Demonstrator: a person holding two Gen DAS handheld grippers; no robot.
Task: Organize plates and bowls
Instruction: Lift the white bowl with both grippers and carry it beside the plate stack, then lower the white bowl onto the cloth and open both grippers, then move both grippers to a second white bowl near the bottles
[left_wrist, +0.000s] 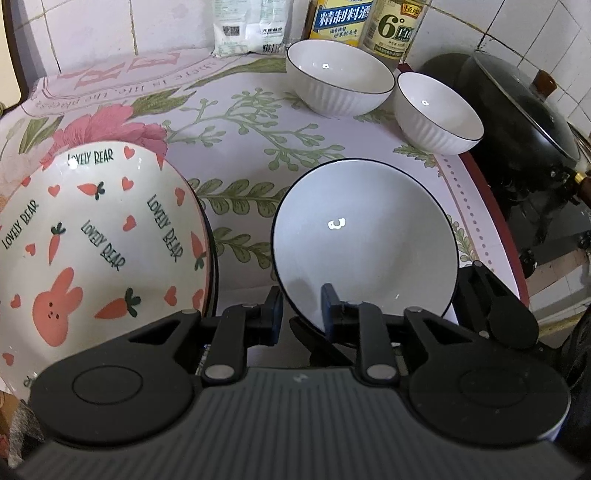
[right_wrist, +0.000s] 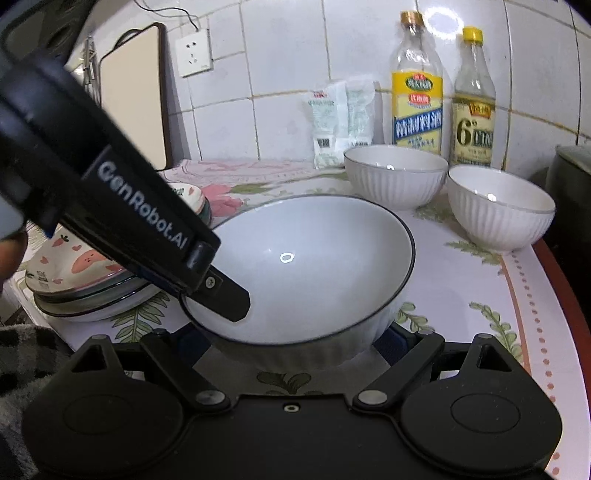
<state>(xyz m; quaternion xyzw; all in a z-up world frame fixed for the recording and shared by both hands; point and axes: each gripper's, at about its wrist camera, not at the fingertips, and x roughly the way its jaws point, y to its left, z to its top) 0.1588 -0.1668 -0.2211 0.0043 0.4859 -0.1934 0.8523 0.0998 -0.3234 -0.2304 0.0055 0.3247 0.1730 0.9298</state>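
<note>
While its narrow-set jaws pinch the near rim, one finger inside and one outside, the left gripper (left_wrist: 301, 308) holds the large white bowl (left_wrist: 365, 240) at lower centre. The right gripper (right_wrist: 291, 338) stands wide around that bowl's base; whether its pads touch, I cannot tell. Left of frame sits the rabbit-patterned plate stack (left_wrist: 103, 236). Two ribbed bowls (left_wrist: 340, 77) stand upper right on the floral tablecloth (left_wrist: 240, 155).

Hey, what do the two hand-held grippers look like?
Both are black plastic. The left hand-held gripper has blue finger pads, silver pivot pins, round side discs and a ribbed grey body; its side reads GenRobot.AI in white. The right hand-held gripper has the same black linkages and discs.
</note>
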